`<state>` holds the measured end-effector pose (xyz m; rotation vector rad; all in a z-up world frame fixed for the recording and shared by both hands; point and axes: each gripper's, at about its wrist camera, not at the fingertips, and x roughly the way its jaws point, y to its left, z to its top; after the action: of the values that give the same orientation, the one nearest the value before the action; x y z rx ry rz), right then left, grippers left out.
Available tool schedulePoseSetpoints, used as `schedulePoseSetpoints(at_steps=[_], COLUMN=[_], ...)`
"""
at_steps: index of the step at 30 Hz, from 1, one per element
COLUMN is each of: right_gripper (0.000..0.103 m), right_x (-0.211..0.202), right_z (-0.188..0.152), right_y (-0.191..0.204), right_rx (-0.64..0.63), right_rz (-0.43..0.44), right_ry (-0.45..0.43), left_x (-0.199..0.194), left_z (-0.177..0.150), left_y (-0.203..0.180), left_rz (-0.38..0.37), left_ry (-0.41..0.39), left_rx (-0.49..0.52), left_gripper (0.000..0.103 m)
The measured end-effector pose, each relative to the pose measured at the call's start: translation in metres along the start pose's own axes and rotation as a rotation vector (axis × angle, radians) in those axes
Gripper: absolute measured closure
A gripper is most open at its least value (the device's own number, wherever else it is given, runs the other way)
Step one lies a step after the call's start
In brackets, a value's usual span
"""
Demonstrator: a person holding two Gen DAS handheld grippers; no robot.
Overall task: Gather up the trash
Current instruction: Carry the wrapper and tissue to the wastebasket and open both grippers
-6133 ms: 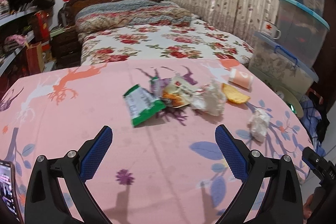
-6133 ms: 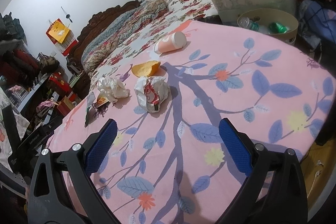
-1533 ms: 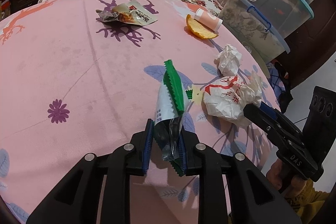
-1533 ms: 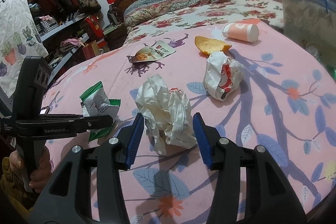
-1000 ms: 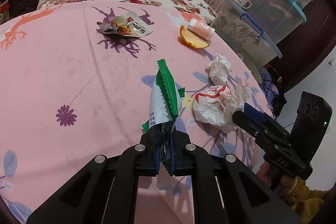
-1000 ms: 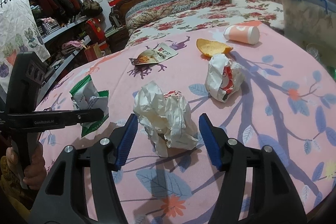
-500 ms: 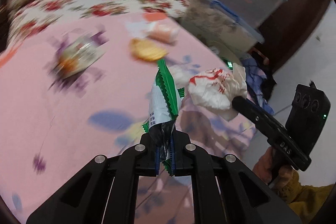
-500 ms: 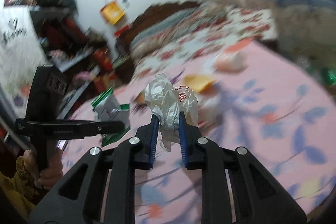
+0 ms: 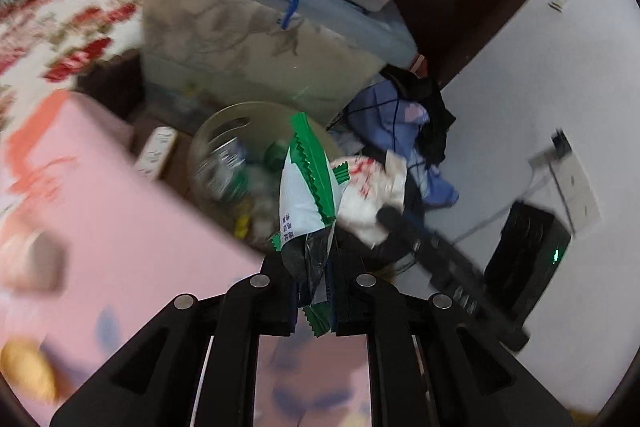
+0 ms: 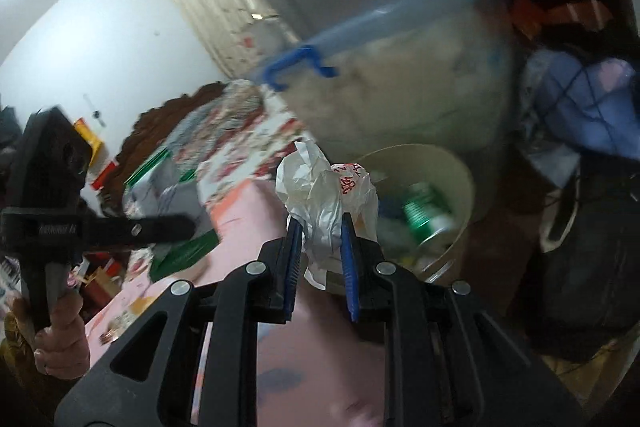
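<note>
The left gripper (image 9: pixel 314 291) was clamped nearly fully closed on the lower end of a green-and-white snack wrapper (image 9: pixel 310 187), which stood up from the jaws past the edge of the pink floral tablecloth (image 9: pixel 100 227). The right gripper (image 10: pixel 320 259) pinched a crumpled white paper wrapper with red print (image 10: pixel 326 195) between its blue pads (image 10: pixel 348 267); its jaws had just been closing, and the paper filled the narrow gap between them.

The left wrist view looked down into a round beige trash bin (image 9: pixel 224 119) standing on the floor just off the table's corner, with bottles and scraps blurred inside. It also showed a small carton (image 9: pixel 158 151) beside the bin, a heap of blue cloth (image 9: pixel 400 123) and a pale floor. In this view the other gripper came in from the right, its paper wad beside the green wrapper over the bin.

The right wrist view showed the same bin (image 10: pixel 464 187) with a green can (image 10: pixel 426 211) inside, stacked clear storage boxes with blue handles (image 10: pixel 304 67) behind it, and a flowered bed (image 10: pixel 240 131) further back. Only here was a hand (image 10: pixel 60 339) visible, gripping the left tool's handle at the left edge.
</note>
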<state>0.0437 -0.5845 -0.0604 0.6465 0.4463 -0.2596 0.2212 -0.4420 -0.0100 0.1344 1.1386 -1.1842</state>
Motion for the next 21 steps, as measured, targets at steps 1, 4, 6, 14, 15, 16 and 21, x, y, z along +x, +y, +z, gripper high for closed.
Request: schedulePoseSetpoints(at_steps=[1,4,6,14,15,16,21], right_gripper=[0.081,0.079,0.078,0.029,0.029,0.029,0.029], right_x=[0.013,0.035,0.053,0.065,0.061,0.053,0.029], right_z=[0.007,0.011,0.01,0.004,0.005,0.005,0.001], right_y=[-0.009,-0.015,-0.017,-0.029,-0.027,-0.025,-0.016], right_rx=[0.0,-0.021,-0.05,-0.034,-0.041,-0.037,0.007], right_rz=[-0.01,-0.021,-0.033,-0.035,-0.041,-0.045,0.002], right_ry=[0.032,0.074,0.118,0.158,0.143,0.114,0.054], left_x=[0.014,0.061,0.082,0.112,0.103,0.093,0.005], left_z=[0.012,0.045,0.057,0.052,0.048,0.045,0.016], left_y=[0.002,0.011,0.015,0.038,0.039,0.039,0.029], left_rz=[-0.01,-0.016,0.002,0.082,0.085,0.078,0.027], left_ry=[0.01,0.033,0.027,0.067,0.058,0.047,-0.079], left_rx=[-0.016,-0.056,-0.062,-0.138,-0.14,-0.143,-0.134], left_gripper=[0.095,0.069,0.049,0.022,0.022,0.022,0.022])
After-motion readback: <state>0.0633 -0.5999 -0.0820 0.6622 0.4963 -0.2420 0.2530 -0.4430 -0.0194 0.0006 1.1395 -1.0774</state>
